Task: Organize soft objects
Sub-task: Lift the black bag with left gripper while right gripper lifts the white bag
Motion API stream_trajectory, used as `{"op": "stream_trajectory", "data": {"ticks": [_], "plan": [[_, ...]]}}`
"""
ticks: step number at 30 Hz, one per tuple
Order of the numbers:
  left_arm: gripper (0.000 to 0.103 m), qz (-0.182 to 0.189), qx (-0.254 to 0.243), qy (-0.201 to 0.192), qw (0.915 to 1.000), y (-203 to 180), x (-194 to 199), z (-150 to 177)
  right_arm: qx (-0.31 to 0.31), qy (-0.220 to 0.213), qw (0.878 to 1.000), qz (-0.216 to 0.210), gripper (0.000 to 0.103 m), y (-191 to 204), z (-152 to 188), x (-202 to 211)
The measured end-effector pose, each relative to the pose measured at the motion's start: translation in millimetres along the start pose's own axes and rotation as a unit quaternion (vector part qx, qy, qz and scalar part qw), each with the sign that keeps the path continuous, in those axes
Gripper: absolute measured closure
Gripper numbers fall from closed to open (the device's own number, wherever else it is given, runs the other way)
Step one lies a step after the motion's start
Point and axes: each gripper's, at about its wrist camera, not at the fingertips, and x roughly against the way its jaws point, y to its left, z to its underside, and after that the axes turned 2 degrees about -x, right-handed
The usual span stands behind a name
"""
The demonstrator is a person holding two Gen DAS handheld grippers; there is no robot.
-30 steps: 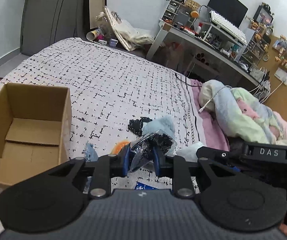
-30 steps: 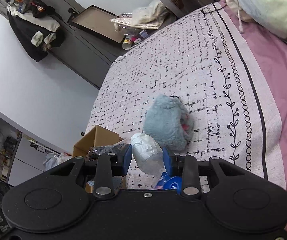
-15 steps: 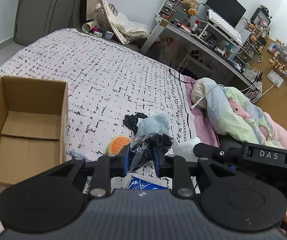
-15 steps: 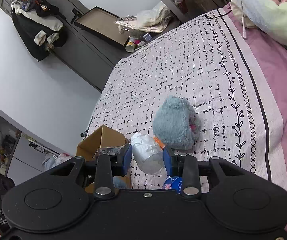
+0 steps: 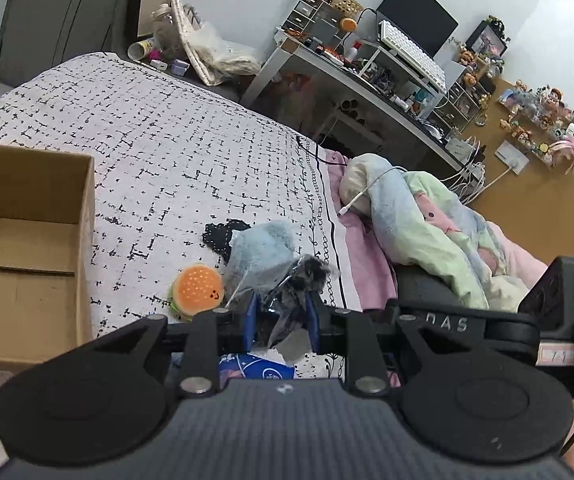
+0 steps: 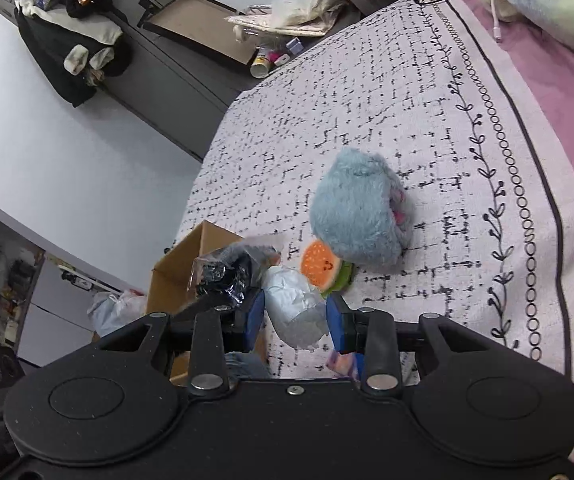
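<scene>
**Two grips full, one box waiting**

Two soft things are already off the bed (image 5: 191, 152), one in each gripper, so the step in hand looks like the carry toward the cardboard box (image 5: 87, 216), which stands open and appears empty on the bedspread at the left of the left wrist view.

Largest of what is left lying there is the blue plush (image 6: 357, 216), resting on the patterned cover with the little burger toy (image 6: 321, 264) touching its near side. Neither is held.

Next down in size, the right gripper (image 6: 295, 318) is closed on a white crumpled bundle (image 6: 293, 304), its blue pads pressing both flanks. The left gripper (image 5: 281, 318) is pinched narrow on a clear bag of something dark (image 5: 291, 288), the plastic bunching up above the pads. In the right wrist view that bag (image 6: 223, 274) hangs just beside the white bundle, with a corner of the box behind it.

What the next move calls for, as I judge it: swing the left load leftward over the box's open top and part the jaws only once it is inside the walls, since a thin, slippery bag could catch on the rim. The right load would follow, then the plush and burger.
</scene>
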Motion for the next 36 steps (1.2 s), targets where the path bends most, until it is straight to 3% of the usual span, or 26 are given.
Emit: {"op": "stream_trajectory", "data": {"ticks": [15, 26, 30, 32, 36], "plan": [[0.084, -0.026, 0.024, -0.057, 0.9977, 29, 27, -11, 0.036, 0.003, 0.999, -0.025, 0.069, 49, -6, -23], [0.082, -0.014, 0.05, -0.032, 0.9981, 59, 21, -10, 0.041, 0.007, 0.999, -0.017, 0.069, 58, -3, -37], [0.076, -0.004, 0.043, -0.022, 0.9988, 60, 20, -10, 0.043, 0.008, 0.999, -0.028, 0.069, 63, -4, -38], [0.068, -0.002, 0.042, -0.025, 0.9988, 60, 21, -10, 0.049, 0.009, 0.998, -0.035, 0.07, 68, -4, -38], [0.07, 0.006, 0.05, -0.041, 0.9979, 64, 23, -8, 0.039, 0.013, 0.998, -0.052, 0.074, 69, -5, -39]]}}
